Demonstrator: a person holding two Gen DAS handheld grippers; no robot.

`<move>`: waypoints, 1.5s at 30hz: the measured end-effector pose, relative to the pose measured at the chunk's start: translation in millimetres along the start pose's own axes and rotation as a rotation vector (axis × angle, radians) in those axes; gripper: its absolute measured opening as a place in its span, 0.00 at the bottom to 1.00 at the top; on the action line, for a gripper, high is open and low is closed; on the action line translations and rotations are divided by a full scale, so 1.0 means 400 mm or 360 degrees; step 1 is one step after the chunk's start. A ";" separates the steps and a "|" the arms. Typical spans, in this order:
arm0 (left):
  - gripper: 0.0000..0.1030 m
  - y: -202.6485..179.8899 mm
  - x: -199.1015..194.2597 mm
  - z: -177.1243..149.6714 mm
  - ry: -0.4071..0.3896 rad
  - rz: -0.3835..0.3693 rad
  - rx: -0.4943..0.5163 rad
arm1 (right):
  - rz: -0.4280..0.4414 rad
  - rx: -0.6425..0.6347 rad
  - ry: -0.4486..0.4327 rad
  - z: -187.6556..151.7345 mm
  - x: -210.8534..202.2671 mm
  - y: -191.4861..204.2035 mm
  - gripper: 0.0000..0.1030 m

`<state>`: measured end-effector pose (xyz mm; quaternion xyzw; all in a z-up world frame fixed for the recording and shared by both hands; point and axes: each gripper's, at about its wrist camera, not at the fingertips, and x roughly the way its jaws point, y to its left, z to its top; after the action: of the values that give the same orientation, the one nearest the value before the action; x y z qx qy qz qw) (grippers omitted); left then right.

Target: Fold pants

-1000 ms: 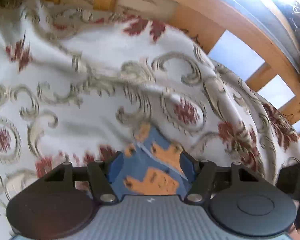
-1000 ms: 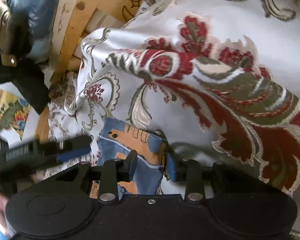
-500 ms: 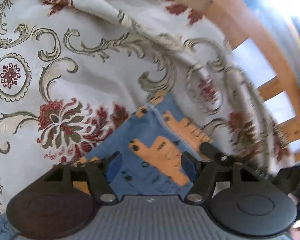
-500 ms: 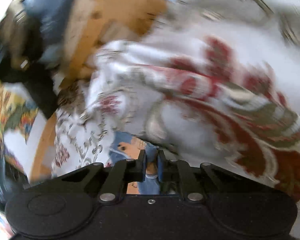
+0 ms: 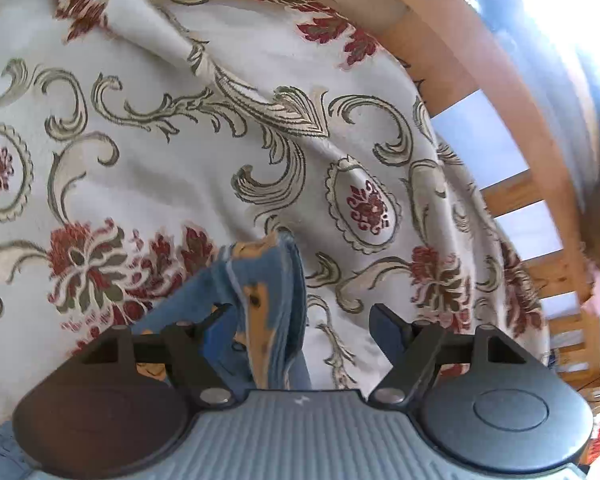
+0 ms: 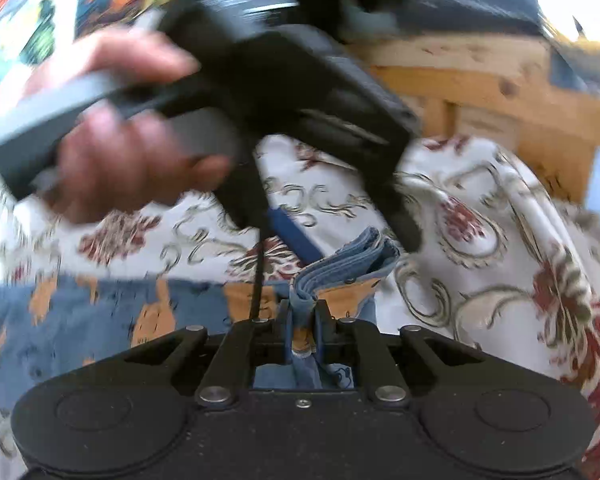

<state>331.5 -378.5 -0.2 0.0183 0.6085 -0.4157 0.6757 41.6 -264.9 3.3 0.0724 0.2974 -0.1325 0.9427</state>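
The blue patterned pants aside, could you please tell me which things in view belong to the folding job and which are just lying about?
Job:
- blue pants
- right gripper, shut on them
- left gripper, open

Bystanders:
- floral bedspread
- wooden bed frame

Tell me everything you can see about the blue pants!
The pants are soft blue cloth printed with orange shapes. They lie on a flowery bedspread. One edge is bunched into thick folded layers, pinched by the right hand-held gripper. The left hand-held gripper is open, with that bunched cloth standing between its fingers.
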 end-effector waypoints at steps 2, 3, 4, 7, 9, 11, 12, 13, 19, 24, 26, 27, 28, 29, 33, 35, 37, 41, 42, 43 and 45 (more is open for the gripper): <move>0.75 -0.013 0.008 0.010 0.0025 0.0084 0.0022 | 0.0000 -0.0068 0.0002 -0.001 0.005 0.015 0.11; 0.75 -0.019 0.014 0.015 0.0034 0.0120 0.0033 | 0.0000 -0.0088 0.0004 -0.004 0.004 0.016 0.11; 0.73 -0.023 0.020 0.020 0.0042 0.0161 0.0032 | 0.0001 -0.0105 0.0006 -0.007 0.002 0.018 0.11; 0.71 -0.024 0.033 0.034 0.0056 0.0219 -0.0028 | -0.0004 -0.0161 0.0004 -0.011 0.001 0.025 0.11; 0.70 -0.023 0.038 0.038 0.0052 0.0235 -0.0056 | -0.0006 -0.0197 0.0001 -0.014 -0.006 0.037 0.11; 0.66 -0.025 0.045 0.038 0.0059 0.0269 -0.0057 | -0.0003 -0.0225 0.0005 -0.016 -0.006 0.045 0.11; 0.57 -0.028 0.047 0.036 0.0063 0.0297 -0.0060 | -0.0003 -0.0240 0.0006 -0.017 -0.009 0.051 0.11; 0.42 -0.025 0.046 0.035 0.0069 0.0324 -0.0076 | -0.0006 -0.0259 0.0004 -0.018 -0.011 0.055 0.11; 0.20 0.021 -0.011 -0.003 -0.0052 0.0252 -0.0192 | -0.0033 -0.0377 -0.0047 -0.024 -0.033 0.082 0.11; 0.18 0.066 -0.084 -0.060 -0.0185 0.0115 -0.0209 | -0.0025 -0.0505 -0.0115 -0.032 -0.061 0.120 0.11; 0.18 0.090 -0.112 -0.087 -0.0244 0.0028 -0.0221 | -0.0007 -0.0558 -0.0140 -0.036 -0.075 0.138 0.11; 0.18 0.104 -0.127 -0.100 -0.0270 -0.0016 -0.0233 | 0.0006 -0.0582 -0.0150 -0.039 -0.082 0.149 0.11; 0.18 0.124 -0.143 -0.122 -0.0298 -0.0074 -0.0249 | 0.0022 -0.0611 -0.0158 -0.043 -0.089 0.160 0.11; 0.18 0.142 -0.156 -0.142 -0.0321 -0.0119 -0.0265 | 0.0040 -0.0647 -0.0165 -0.049 -0.095 0.174 0.11; 0.18 0.226 -0.193 -0.221 -0.0387 -0.0216 -0.0350 | 0.0121 -0.0789 -0.0163 -0.074 -0.107 0.232 0.11; 0.18 0.270 -0.201 -0.256 -0.0402 -0.0240 -0.0397 | 0.0156 -0.0874 -0.0143 -0.090 -0.105 0.261 0.11; 0.18 0.313 -0.198 -0.288 -0.0411 -0.0255 -0.0441 | 0.0192 -0.0936 -0.0103 -0.105 -0.098 0.283 0.11; 0.18 0.387 -0.185 -0.348 -0.0429 -0.0285 -0.0527 | 0.0266 -0.1024 -0.0023 -0.132 -0.080 0.317 0.11; 0.19 0.402 -0.180 -0.360 -0.0431 -0.0286 -0.0542 | 0.0278 -0.1047 -0.0003 -0.138 -0.073 0.325 0.11; 0.19 0.413 -0.175 -0.371 -0.0434 -0.0284 -0.0552 | 0.0287 -0.1064 0.0012 -0.145 -0.067 0.332 0.11; 0.31 0.436 -0.171 -0.389 -0.0444 -0.0283 -0.0556 | 0.0294 -0.1087 0.0044 -0.155 -0.052 0.347 0.11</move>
<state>313.9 -145.0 -67.3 -0.2101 0.5712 -0.3607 0.7067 32.1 -114.7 -26.9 -0.2187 0.3295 0.0614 0.9164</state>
